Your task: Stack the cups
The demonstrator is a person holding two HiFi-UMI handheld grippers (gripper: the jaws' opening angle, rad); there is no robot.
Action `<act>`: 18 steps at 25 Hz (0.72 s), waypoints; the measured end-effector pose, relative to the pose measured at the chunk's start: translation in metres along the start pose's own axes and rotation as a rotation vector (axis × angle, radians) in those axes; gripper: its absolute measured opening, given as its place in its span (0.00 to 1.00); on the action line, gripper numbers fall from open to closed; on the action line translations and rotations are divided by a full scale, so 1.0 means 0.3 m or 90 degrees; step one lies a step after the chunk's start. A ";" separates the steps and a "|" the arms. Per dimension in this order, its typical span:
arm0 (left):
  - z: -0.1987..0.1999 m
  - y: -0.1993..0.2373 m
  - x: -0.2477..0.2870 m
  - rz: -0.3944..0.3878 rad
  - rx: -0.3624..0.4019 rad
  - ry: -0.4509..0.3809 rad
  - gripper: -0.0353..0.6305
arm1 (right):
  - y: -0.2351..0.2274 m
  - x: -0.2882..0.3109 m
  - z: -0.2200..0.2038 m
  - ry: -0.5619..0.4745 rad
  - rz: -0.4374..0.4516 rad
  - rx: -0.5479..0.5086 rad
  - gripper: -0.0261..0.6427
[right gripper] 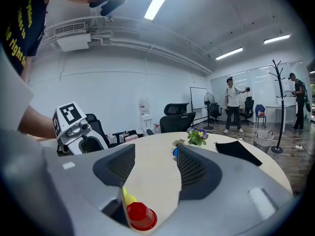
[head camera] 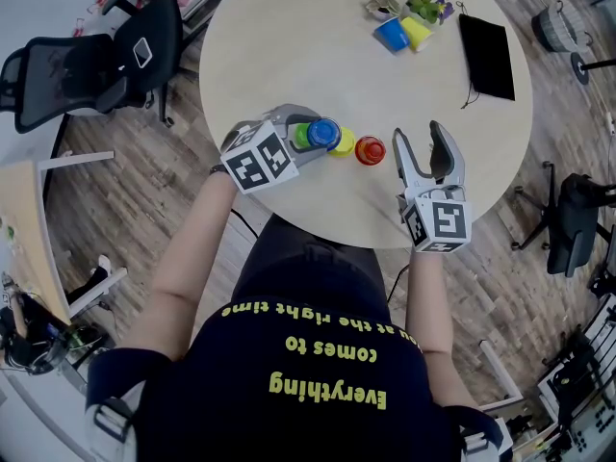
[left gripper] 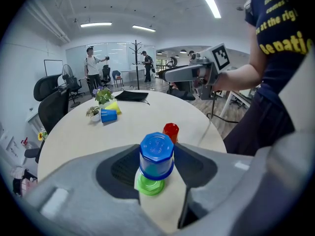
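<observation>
Step in hand: seating of the blue cup point(left gripper: 156, 154) over the green cup point(left gripper: 149, 185). The left gripper point(head camera: 310, 141) has its jaws at a middling spread, with the pads pressed on either side of the blue cup. That cup is mouth-down on top of the inverted green cup, close to the near edge of the table point(head camera: 289, 46). The two look roughly in line; whether the blue cup is fully down I cannot tell.

Recommended: lower it straight until it stops and confirm it sits level. Then part the jaws with no sideways drag and back out along their own line. In my judgement a twist on release would tip so light a stack.

The yellow cup point(head camera: 345, 142) stands just beside the stack, with the red cup point(head camera: 370, 149) next along; the withdrawal should keep clear of both.

The right gripper point(head camera: 423, 152) is empty, jaws wide apart, with the red cup just beside its tips, so it is well placed for the following pick. A second blue cup point(head camera: 391, 34) and a second yellow cup point(head camera: 417, 32) lie far across the table.
</observation>
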State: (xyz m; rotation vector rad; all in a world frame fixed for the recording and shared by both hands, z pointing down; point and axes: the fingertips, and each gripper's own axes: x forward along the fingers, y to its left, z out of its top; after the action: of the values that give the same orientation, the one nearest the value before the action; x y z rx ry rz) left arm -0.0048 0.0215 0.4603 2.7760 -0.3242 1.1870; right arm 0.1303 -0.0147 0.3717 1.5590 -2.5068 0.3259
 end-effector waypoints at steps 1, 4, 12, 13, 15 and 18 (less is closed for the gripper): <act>0.000 0.001 -0.001 0.000 0.001 0.000 0.39 | 0.000 0.000 0.000 0.000 0.000 0.000 0.45; -0.004 0.002 -0.007 0.002 0.002 0.002 0.39 | 0.003 -0.002 0.003 0.000 -0.001 -0.001 0.45; -0.008 -0.001 -0.014 -0.008 -0.016 -0.015 0.42 | 0.006 0.005 0.006 0.000 -0.002 -0.003 0.45; -0.006 0.001 -0.017 -0.008 -0.022 -0.020 0.42 | 0.005 0.008 0.008 -0.001 -0.002 -0.003 0.45; -0.001 0.010 -0.026 -0.006 -0.033 -0.030 0.43 | 0.004 0.014 0.010 -0.001 -0.003 -0.003 0.45; 0.025 0.017 -0.044 -0.011 -0.045 -0.058 0.44 | 0.005 0.022 0.010 0.000 -0.004 -0.001 0.45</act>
State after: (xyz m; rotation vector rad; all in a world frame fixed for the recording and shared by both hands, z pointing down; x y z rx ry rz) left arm -0.0096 0.0174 0.4459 2.7707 -0.3417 1.0276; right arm 0.1260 -0.0204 0.3704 1.5653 -2.5021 0.3217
